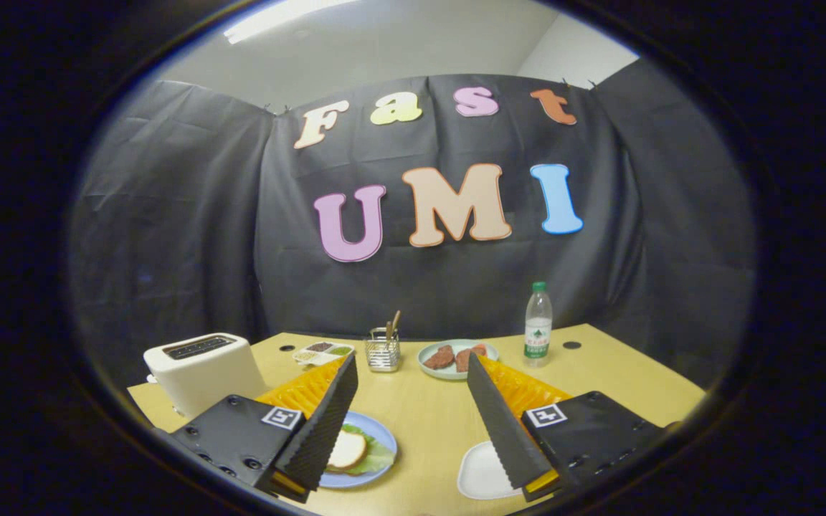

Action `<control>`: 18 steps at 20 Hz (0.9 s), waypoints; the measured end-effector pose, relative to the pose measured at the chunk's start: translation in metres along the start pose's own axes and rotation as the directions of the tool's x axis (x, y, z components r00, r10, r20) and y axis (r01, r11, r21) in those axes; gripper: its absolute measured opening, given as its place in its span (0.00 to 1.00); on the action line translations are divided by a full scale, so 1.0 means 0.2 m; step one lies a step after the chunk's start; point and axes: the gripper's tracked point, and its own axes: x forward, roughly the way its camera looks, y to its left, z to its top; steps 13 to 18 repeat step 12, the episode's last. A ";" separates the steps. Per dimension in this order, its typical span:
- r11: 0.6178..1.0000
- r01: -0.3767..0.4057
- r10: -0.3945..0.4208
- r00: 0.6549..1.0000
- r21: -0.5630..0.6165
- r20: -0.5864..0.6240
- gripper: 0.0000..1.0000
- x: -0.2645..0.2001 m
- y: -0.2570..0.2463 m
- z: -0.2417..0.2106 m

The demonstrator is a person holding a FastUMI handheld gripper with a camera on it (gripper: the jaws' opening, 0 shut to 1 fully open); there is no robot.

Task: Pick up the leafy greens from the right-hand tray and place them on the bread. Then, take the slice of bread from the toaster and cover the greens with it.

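The gripper (413,419) hovers over the worktop (420,416) with jaws released and empty. At lower left of the frame, beside the left finger, a round bread slice (348,450) lies flat atop leafy greens (377,455) on a blue plate (384,433). The toaster (201,369) stands at left; a white tray (481,473) sits lower right.

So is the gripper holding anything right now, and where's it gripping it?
Nothing is held. The gripper is open, its fingers spread wide with bare table between them; the blue plate with bread on greens lies by the left finger.
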 end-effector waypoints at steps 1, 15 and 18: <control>1.000 -0.002 0.002 1.000 -0.020 0.014 0.97 0.00 0.00 0.06; 0.998 0.005 -0.004 1.000 -0.059 0.007 0.97 -0.11 -0.01 0.11; 0.998 0.005 -0.004 1.000 -0.059 0.007 0.97 -0.11 -0.01 0.11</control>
